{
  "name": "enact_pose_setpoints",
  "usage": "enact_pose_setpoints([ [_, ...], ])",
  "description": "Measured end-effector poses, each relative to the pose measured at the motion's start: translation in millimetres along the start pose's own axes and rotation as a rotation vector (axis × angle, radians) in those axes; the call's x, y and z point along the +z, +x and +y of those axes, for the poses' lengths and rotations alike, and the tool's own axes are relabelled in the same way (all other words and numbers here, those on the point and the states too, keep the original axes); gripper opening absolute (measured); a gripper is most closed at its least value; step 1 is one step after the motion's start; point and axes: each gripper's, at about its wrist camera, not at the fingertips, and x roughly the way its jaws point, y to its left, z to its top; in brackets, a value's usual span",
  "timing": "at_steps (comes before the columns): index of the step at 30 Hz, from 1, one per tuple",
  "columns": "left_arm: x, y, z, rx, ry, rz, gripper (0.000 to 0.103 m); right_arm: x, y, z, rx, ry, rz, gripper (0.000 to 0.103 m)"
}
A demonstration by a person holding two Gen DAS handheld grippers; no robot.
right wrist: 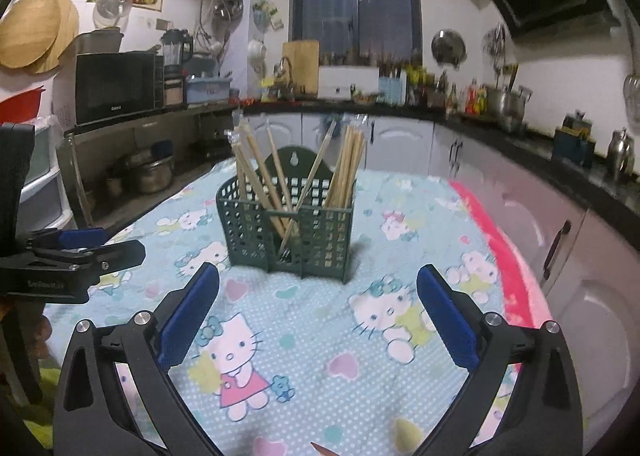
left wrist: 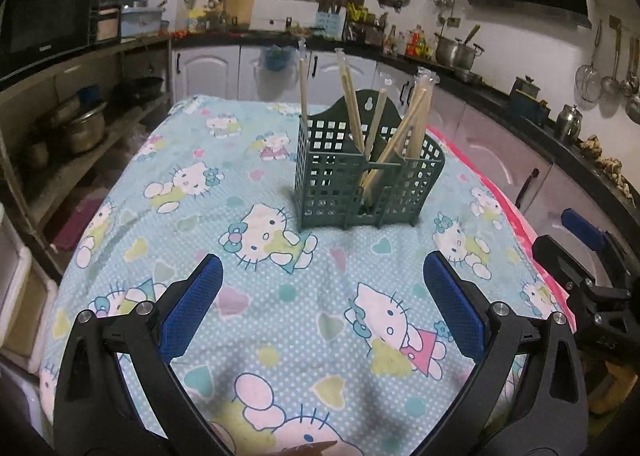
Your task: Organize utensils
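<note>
1. Here, the left gripper sits low in its frame, blue pads spread, pinching nothing.
2. Centre frame, the green basket holds upright chopsticks on the cartoon cloth.
3. Likewise the right gripper gapes wide, empty.

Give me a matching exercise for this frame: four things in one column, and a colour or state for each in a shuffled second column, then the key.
Things:
1. utensil basket
2. chopsticks
3. tablecloth
4. right gripper

Colours or states:
A. light blue with cartoon cat prints
B. open, nothing between the blue pads
C. dark green, perforated, standing upright
D. pale wood, standing on end and leaning

Pairs: 1-C, 2-D, 3-A, 4-B
</note>
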Motion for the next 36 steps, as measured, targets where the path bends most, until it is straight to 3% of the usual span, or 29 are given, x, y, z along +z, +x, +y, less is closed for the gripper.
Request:
enact_pose_setpoints([
  [11, -13, -10, -6, 0.002, 0.016, -0.136, 0.092, -17, -12, 4, -0.013, -0.004, -0.135, 0.096],
  [36, -14, -13, -8, 0.005, 0.015, -0.161, 0.092, -21, -12, 4, -0.021, 0.0, -0.142, 0.096],
])
